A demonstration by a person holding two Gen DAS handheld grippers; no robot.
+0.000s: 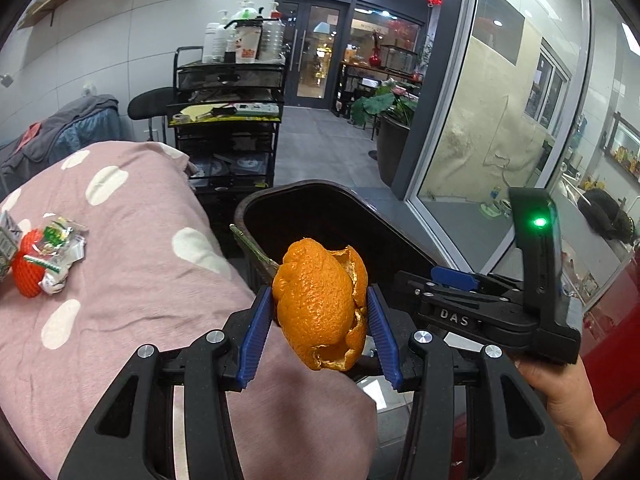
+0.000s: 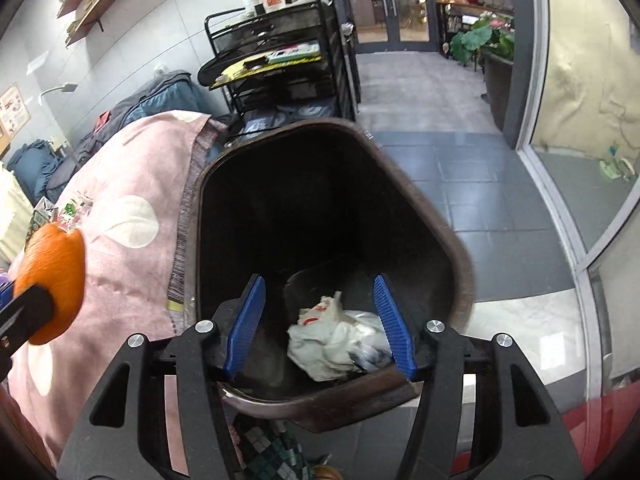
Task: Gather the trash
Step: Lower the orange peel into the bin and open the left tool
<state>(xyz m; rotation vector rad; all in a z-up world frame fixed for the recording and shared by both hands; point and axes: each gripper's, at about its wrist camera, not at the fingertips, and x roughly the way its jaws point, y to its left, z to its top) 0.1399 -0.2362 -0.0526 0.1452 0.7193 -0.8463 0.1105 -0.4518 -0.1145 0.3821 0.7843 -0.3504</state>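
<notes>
My left gripper (image 1: 319,296) is shut on a large orange peel (image 1: 320,308), held just in front of the dark brown trash bin (image 1: 256,216). From the right wrist view the same peel (image 2: 52,276) shows at the far left. My right gripper (image 2: 319,282) hangs open over the bin's mouth (image 2: 400,168). A crumpled white wrapper (image 2: 332,336) lies low inside the bin between the blue pads, and neither pad presses on it. More trash sits on the pink blanket: a red foam net with crumpled wrappers (image 1: 44,260).
The pink spotted blanket (image 1: 128,240) lies left of the bin. A black wire cart (image 1: 228,128) loaded with bottles stands behind it. A glass wall (image 1: 500,120) and a potted plant (image 1: 392,120) are on the right, with grey tiled floor (image 2: 480,184). A person's hand (image 1: 568,392) holds the right tool.
</notes>
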